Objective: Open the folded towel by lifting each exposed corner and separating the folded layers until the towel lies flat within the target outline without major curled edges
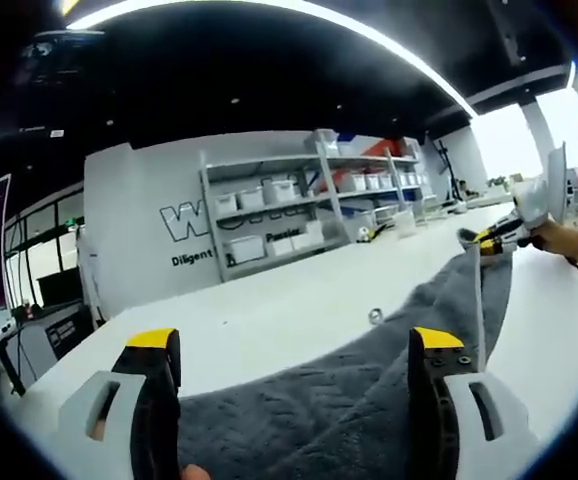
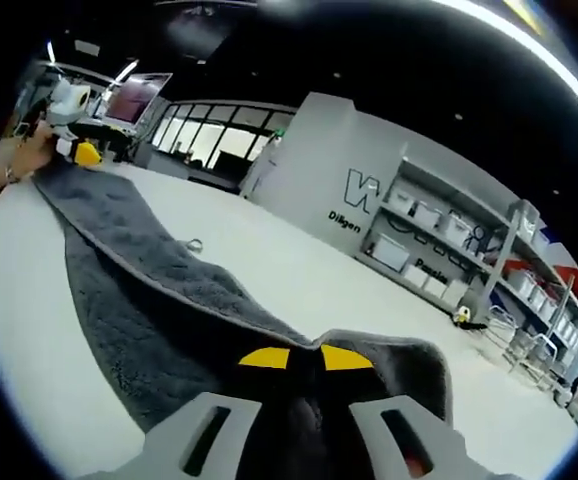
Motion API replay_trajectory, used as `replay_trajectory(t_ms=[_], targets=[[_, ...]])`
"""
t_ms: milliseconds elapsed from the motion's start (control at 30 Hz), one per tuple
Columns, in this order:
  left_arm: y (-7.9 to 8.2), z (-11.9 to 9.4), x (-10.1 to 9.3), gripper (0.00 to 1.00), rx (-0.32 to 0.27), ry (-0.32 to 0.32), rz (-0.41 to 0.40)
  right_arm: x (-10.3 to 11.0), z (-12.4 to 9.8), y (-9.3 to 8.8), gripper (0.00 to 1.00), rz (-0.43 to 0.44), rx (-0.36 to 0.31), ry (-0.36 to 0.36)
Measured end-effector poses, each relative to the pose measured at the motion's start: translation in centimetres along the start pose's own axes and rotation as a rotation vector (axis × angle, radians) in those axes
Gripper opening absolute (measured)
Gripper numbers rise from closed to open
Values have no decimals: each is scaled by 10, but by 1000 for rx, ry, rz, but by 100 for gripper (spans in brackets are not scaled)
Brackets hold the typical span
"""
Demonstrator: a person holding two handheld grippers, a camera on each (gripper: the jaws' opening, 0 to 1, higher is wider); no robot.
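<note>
Left gripper view looks along the left gripper [image 1: 296,350], whose yellow-tipped jaws stand wide apart with nothing between the tips; the grey towel [image 1: 369,390] lies under and between them on the white table [image 1: 269,310] and runs away to the far right as a long strip. At the far end of that strip the right gripper [image 1: 487,240] is seen from outside, held by a hand [image 1: 569,240], its tips at the towel's end corner, which is raised off the table. A small metal object [image 1: 375,316] sits on the table just left of the towel's edge. Behind the table stand shelves [image 1: 299,210] with white bins against a grey wall with lettering. Right gripper view gives the opposite end: the right gripper [image 2: 304,357] has its yellow tips almost touching, clamped on a fold of the towel [image 2: 149,300], which bunches up around the jaws. From there the towel stretches to the far left, where the left gripper [image 2: 81,150] and a hand [image 2: 14,160] sit at its other end; whether that gripper touches the cloth is too small to tell. This view also shows the towel's raised hem, a small loop [image 2: 191,244] lying at its edge, windows and a monitor [image 2: 134,100] far left.
</note>
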State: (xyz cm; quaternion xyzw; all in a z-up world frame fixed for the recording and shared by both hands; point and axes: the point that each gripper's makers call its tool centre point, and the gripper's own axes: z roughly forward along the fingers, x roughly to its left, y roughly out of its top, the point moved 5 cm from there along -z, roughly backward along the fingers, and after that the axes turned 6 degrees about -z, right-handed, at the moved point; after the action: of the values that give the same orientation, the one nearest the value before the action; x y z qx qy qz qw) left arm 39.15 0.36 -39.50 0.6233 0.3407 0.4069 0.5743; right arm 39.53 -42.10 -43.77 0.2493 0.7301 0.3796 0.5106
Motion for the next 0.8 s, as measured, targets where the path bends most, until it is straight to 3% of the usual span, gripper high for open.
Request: replay_trajectory(t_ms=[500, 633, 800], targets=[[1, 0, 1, 92, -10, -1, -14, 19, -55, 2, 4, -110, 25, -41], [1, 0, 0, 92, -9, -2, -13, 22, -70, 10, 4, -73, -25, -69], [0, 2, -1, 92, 1, -4, -2, 30, -87, 13, 4, -112, -15, -72]])
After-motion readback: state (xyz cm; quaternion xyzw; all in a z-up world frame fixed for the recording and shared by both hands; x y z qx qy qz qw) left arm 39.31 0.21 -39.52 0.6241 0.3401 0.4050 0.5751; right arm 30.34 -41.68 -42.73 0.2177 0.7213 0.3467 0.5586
